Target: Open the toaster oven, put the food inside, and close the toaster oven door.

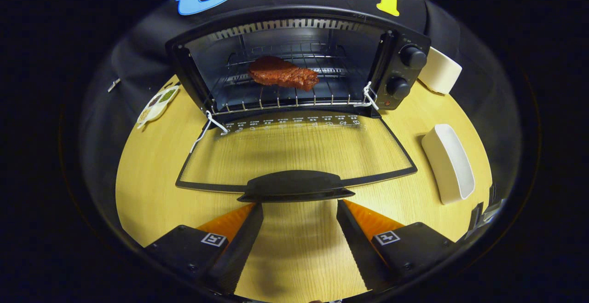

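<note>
Just ahead of the jaws (299, 211) sits the door handle (294, 184) of the toaster oven (294, 63), its long axis running crosswise to the fingers, so I'd guess the next move is getting under it and swinging up. Jaws are spread wide and holding nothing, one fingertip off each end of the handle. The glass door (294, 148) is folded flat down on the tabletop (152, 188), and the food (283, 72), a reddish slab of meat, is already on the rack (276, 100) inside. Two white dishes (448, 162) lie off to the right, a small seasoning tray (157, 102) to the left, both well clear of the door's swing
</note>
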Available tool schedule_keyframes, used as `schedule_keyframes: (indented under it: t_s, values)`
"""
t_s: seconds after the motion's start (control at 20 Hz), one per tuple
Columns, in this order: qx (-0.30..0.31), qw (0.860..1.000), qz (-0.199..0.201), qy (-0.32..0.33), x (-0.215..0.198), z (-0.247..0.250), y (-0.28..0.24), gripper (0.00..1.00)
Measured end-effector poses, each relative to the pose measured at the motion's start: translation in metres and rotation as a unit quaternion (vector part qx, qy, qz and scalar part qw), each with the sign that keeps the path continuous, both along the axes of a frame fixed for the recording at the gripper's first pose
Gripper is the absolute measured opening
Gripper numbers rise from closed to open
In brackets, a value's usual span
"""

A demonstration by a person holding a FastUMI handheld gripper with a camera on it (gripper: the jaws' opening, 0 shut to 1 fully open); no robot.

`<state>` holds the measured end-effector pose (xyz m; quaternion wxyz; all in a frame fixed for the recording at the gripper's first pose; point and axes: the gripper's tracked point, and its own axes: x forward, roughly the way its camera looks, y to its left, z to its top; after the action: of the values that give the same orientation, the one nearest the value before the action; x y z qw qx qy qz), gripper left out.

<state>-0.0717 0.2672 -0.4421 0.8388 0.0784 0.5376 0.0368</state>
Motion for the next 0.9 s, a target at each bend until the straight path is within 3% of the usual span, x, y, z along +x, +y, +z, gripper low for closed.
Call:
schedule_keyframes:
  t_s: [0.45,0.9]
  values:
    - [0.017,0.998,0.005,-0.061,0.010,0.038,-0.004,1.00]
    - [0.046,0.991,-0.024,-0.125,0.048,0.086,-0.012,1.00]
